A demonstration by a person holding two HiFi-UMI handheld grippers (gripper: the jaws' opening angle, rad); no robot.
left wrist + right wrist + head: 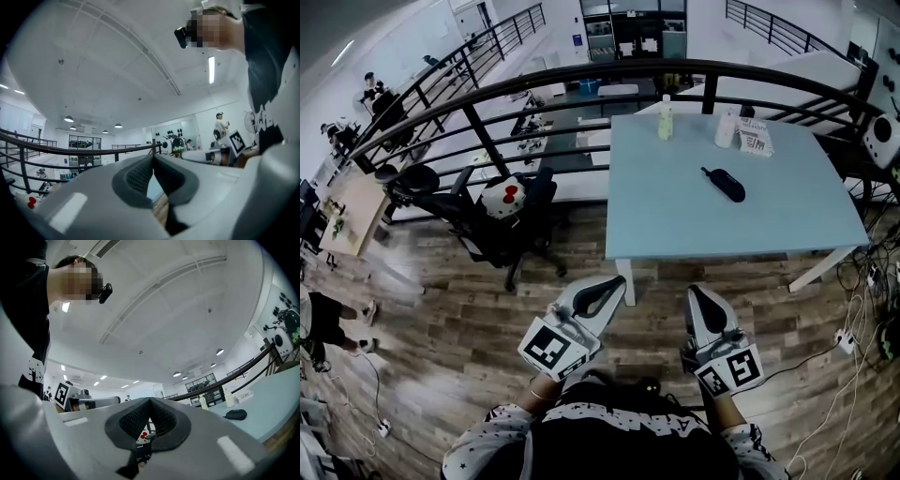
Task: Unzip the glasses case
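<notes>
Only the head view takes in the whole layout. The left gripper (617,284) and the right gripper (695,292) are held side by side over the wood floor (469,375), both aimed toward 12 o'clock at the pale blue table (675,225). The black glasses case (723,184) lies near the table's middle, at about 1 o'clock from the right gripper and well apart from both grippers. The right gripper view also catches the case, small, at 3 o'clock of its jaws. The left gripper view shows only a sliver of table and floor below its jaw tips, and not the case. Each gripper's own view settles what the head view leaves vague: both pairs of tips meet, with nothing between them. Counted, there are one case, one table and two grippers. Along the table's 12 o'clock edge stand two bottles, a greenish bottle (665,118) and a white bottle (727,129), and one printed box (756,137). One black office chair (502,230) stands at 10 o'clock from the left gripper.
</notes>
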